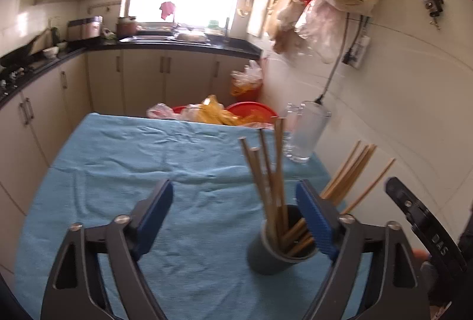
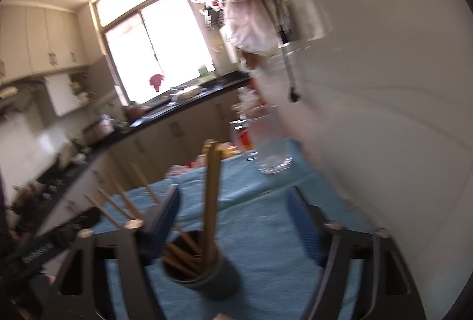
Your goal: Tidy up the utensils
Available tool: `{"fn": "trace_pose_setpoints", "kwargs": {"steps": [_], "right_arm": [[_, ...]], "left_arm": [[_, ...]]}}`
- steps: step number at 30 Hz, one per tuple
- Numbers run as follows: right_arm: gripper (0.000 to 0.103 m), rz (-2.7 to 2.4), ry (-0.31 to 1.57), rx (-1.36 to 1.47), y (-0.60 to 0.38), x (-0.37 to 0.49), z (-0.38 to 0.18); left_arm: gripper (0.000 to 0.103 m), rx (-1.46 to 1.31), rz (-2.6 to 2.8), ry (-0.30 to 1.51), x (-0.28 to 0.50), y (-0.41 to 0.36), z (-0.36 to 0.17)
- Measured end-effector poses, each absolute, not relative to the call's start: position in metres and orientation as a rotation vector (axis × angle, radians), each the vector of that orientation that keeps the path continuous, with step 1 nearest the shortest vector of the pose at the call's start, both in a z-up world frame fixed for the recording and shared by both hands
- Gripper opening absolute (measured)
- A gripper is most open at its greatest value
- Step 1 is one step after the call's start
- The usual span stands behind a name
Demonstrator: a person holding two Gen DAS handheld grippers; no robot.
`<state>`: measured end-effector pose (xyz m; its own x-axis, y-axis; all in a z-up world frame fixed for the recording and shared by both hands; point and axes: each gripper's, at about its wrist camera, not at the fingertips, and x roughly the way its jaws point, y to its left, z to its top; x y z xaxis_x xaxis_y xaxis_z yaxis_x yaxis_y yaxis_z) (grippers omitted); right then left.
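A dark grey cup (image 1: 275, 256) stands on the blue cloth and holds several wooden chopsticks (image 1: 267, 181) that lean apart. My left gripper (image 1: 239, 219) is open and empty, with the cup just inside its right finger. In the right wrist view the same cup (image 2: 204, 275) with the chopsticks (image 2: 210, 195) stands near the left finger of my right gripper (image 2: 233, 219), which is open and empty. Part of the right gripper's body (image 1: 425, 231) shows at the right edge of the left wrist view.
A clear glass pitcher (image 1: 306, 133) stands at the table's far right by the tiled wall; it also shows in the right wrist view (image 2: 270, 142). Red bowls and plastic bags (image 1: 218, 113) lie beyond the far edge. Kitchen counters (image 1: 189, 46) run behind and left.
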<state>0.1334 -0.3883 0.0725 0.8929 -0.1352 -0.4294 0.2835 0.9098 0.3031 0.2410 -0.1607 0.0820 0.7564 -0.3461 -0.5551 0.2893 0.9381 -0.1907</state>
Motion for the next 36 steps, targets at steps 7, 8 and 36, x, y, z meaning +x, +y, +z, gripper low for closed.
{"fn": "trace_pose_setpoints", "kwargs": {"steps": [7, 8, 36], "right_arm": [[0.101, -0.35, 0.457, 0.194, -0.368, 0.131, 0.066], [0.102, -0.357, 0.457, 0.182, -0.366, 0.128, 0.066], [0.103, -0.428, 0.504, 0.166, -0.292, -0.006, 0.043]], "left_arm": [[0.096, -0.032, -0.207, 0.604, 0.238, -0.156, 0.072], [0.096, -0.023, -0.191, 0.599, 0.236, -0.156, 0.072], [0.096, 0.088, -0.126, 0.677, 0.078, -0.065, 0.022]]}}
